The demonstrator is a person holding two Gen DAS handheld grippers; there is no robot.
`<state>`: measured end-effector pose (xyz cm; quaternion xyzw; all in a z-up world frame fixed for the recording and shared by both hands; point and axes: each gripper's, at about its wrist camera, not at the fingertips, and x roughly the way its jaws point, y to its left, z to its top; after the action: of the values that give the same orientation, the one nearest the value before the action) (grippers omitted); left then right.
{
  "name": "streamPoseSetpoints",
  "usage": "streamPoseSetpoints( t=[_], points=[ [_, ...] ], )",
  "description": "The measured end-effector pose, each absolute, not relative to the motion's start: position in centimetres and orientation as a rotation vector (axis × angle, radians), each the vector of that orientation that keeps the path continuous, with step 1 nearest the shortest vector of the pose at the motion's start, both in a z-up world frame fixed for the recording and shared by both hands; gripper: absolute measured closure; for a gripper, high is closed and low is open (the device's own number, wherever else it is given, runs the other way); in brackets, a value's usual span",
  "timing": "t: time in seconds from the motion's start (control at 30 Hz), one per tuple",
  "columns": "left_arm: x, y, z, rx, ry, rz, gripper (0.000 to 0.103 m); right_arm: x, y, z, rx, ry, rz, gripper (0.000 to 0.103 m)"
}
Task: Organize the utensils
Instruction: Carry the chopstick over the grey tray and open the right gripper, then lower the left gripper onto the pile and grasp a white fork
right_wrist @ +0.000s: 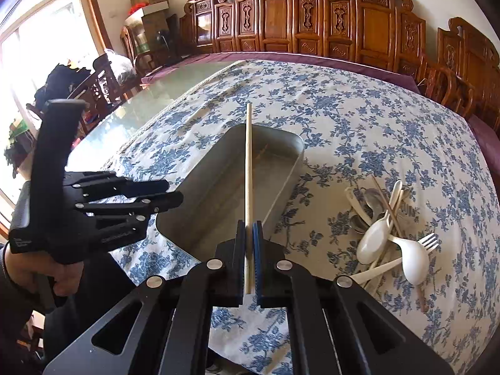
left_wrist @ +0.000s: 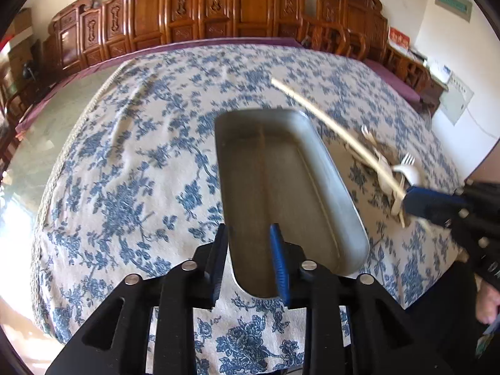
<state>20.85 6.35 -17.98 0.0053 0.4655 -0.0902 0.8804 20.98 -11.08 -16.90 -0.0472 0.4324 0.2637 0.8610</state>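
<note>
Right hand-held gripper [right_wrist: 249, 234] clamped on chopstick [right_wrist: 248, 168] above tray [right_wrist: 200, 172]; left hand-held gripper [left_wrist: 250, 234] apart; utensil pile [right_wrist: 387, 234] beside.

A long wooden chopstick [right_wrist: 248, 168] hangs over the grey metal tray [right_wrist: 204, 184]. White spoons [right_wrist: 375, 237] and a fork [right_wrist: 428, 241] lie piled beside it.

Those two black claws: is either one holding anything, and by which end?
The right gripper pinches a wooden chopstick near its lower end, the long part over the metal tray. The left gripper holds nothing.
</note>
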Motion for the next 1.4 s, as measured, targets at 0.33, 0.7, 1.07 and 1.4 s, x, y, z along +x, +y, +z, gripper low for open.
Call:
streamPoseSetpoints(
  t=[0.33, 0.7, 1.07, 1.4],
  points=[
    [20.8, 8.8, -16.0, -0.015, 0.922, -0.142, 0.077, 23.0, -8.4, -18.5, -0.058, 0.967, 0.535, 0.097],
    [21.0, 10.0, -15.6, -0.028, 0.91, -0.12, 0.077, 24.7, -6.0, -21.6, -0.044, 1.045, 0.485, 0.097],
    [20.6, 9.6, -15.1, -0.016, 0.897, -0.125, 0.076, 24.6, -6.4, -21.1, -0.019, 0.999, 0.522, 0.095],
    [19.7, 7.2, -14.5, 0.013, 0.877, -0.158, 0.068, 23.2, -13.1, -18.5, -0.049, 0.877, 0.488, 0.095]
  ],
)
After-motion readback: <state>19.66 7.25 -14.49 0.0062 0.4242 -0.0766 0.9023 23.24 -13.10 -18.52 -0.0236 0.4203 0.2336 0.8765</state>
